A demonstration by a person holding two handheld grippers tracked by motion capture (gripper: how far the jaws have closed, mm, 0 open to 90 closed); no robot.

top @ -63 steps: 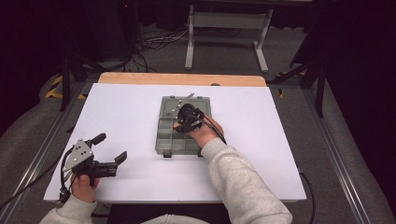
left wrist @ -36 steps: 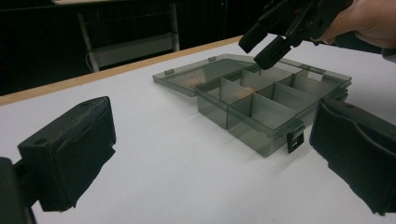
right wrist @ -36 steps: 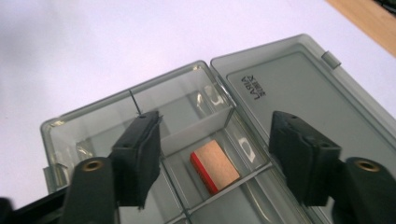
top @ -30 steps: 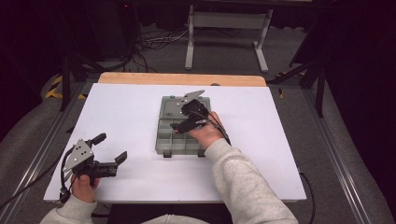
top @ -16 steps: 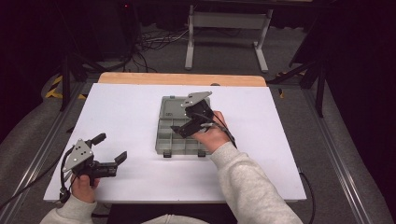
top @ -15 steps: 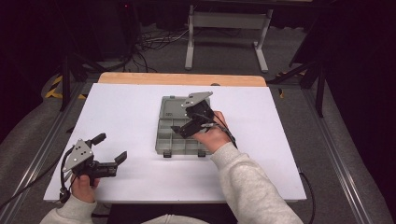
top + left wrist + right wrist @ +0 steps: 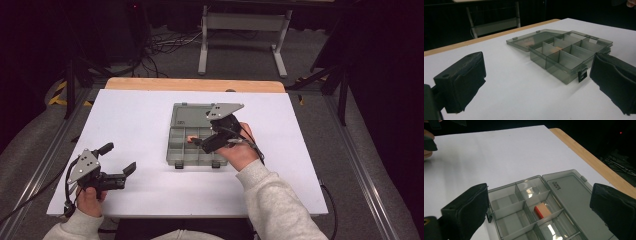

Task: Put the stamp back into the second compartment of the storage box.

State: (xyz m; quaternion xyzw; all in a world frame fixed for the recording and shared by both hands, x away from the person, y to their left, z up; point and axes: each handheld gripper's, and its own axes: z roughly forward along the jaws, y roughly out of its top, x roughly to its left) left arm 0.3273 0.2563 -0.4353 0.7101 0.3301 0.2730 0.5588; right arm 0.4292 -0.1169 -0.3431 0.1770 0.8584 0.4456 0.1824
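The right gripper hovers, jaws apart, over the open smoky-grey plastic compartment box (small orange-tan block inside); the left gripper rests open-jawed on the white table.

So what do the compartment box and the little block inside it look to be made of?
The compartment box looks like smoky translucent plastic: the table shows through its walls and its floor gives glossy reflections. The block looks like pale unfinished wood with a matte top and a red side, though painted plastic or foam cannot be ruled out.

Block in organizer box, mid-table.
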